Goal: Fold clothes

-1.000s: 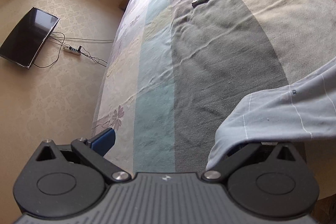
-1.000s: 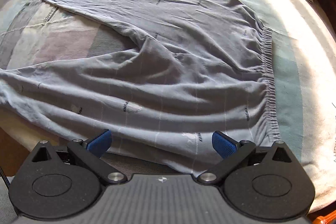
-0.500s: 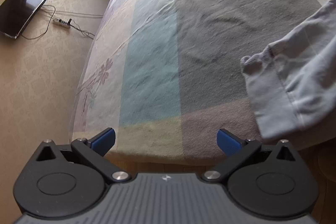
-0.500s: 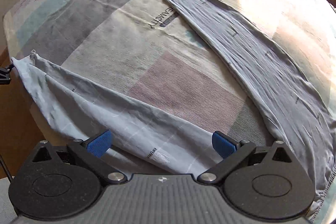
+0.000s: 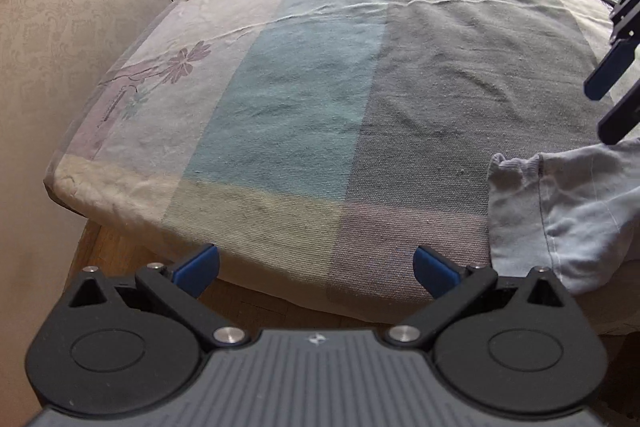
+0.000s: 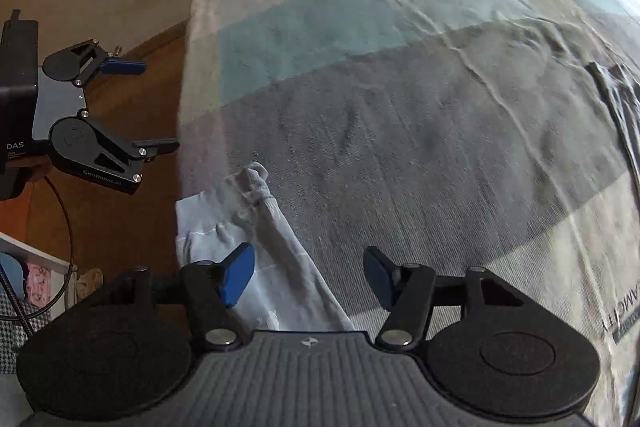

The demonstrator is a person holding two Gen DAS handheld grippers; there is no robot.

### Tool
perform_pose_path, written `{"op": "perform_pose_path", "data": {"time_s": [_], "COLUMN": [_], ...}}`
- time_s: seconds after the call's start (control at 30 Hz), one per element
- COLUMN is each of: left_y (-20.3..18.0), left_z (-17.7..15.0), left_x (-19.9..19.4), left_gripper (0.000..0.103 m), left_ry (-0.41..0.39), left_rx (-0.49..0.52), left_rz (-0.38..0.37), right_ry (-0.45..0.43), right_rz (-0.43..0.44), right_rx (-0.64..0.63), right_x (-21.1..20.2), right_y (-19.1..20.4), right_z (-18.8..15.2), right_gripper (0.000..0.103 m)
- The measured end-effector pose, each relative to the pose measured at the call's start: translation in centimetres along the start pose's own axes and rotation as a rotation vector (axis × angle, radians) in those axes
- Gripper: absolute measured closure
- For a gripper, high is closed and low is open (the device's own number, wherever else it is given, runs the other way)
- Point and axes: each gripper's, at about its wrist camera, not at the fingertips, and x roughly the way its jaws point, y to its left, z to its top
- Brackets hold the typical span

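Trousers' (image 6: pixel 256 251) cuff droops over your bed's (image 5: pixel 320 107) near edge; bare bedspread beyond. Left gripper (image 5: pixel 316 269) gapes empty; right gripper (image 6: pixel 308 279) is closing around fabric, pads not pressing.

Daylight falls on the bed (image 5: pixel 304 99) from its far end, where the cover is washed out to white glare in the left wrist view. Toward the near edge the cover turns dimmer and its weave shows sharply. The floor (image 6: pixel 132 75) beside the bed lies in brown shade. Both views bulge with fisheye curving, strongest at the rims. In the right wrist view the cover's right part is smeared by motion blur.
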Motion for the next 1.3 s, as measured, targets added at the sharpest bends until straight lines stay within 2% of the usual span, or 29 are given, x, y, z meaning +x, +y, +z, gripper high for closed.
{"op": "perform_pose_path", "data": {"time_s": [0.03,0.07,0.17,0.27,0.3,0.33,0.4,0.5,0.6,0.7,0.8,0.97,1.1,1.3], "left_y": [0.1,0.2,0.2,0.5,0.6,0.7,0.9,0.9,0.4,-0.3,-1.8,-5.6,-10.5,-18.0], "left_z": [-0.1,-0.2,-0.5,-0.9,-0.8,-0.8,-0.6,0.2,1.2,2.1,3.1,4.9,6.1,6.7], "left_x": [0.1,0.3,0.6,0.5,0.4,0.2,-0.2,-0.6,-0.8,-1.2,-1.5,-2.7,-3.9,-7.0], "left_gripper": [0.000,0.000,0.000,0.000,0.000,0.000,0.000,0.000,0.000,0.000,0.000,0.000,0.000,0.000], "left_ry": [0.003,0.005,0.015,0.029,0.024,0.019,0.003,-0.017,-0.028,-0.045,-0.058,-0.092,-0.107,-0.146], "left_rx": [-0.017,-0.028,-0.060,-0.098,-0.108,-0.118,-0.139,-0.139,-0.113,-0.087,-0.056,0.012,0.117,0.353], "left_rz": [-0.011,-0.014,-0.020,-0.030,-0.040,-0.051,-0.075,-0.106,-0.117,-0.142,-0.174,-0.250,-0.327,-0.491], "right_ry": [0.011,0.018,0.068,0.108,0.109,0.108,0.101,0.032,-0.010,-0.047,-0.028,0.076,0.159,0.209], "right_rz": [0.030,0.056,0.099,0.082,0.081,0.084,0.078,0.037,0.023,0.012,-0.019,-0.080,-0.106,-0.146], "right_rx": [-0.022,-0.037,-0.093,-0.157,-0.166,-0.168,-0.178,-0.155,-0.100,-0.053,0.000,0.091,0.191,0.297], "right_x": [1.1,2.0,4.4,5.9,5.8,5.6,5.3,5.0,4.4,2.4,0.1,-4.0,-6.9,-10.5], "right_y": [0.1,0.2,0.7,1.2,1.2,1.2,1.1,0.0,-1.3,-2.0,-2.6,-2.2,-0.9,1.1], "right_z": [1.0,1.8,3.0,2.8,2.9,3.2,3.6,4.9,5.9,4.7,1.2,-8.1,-15.6,-24.8], "right_gripper": [0.061,0.063,0.063,0.069,0.085,0.095,0.095,0.096,0.088,0.087,0.087,0.087,0.084,0.084]}}
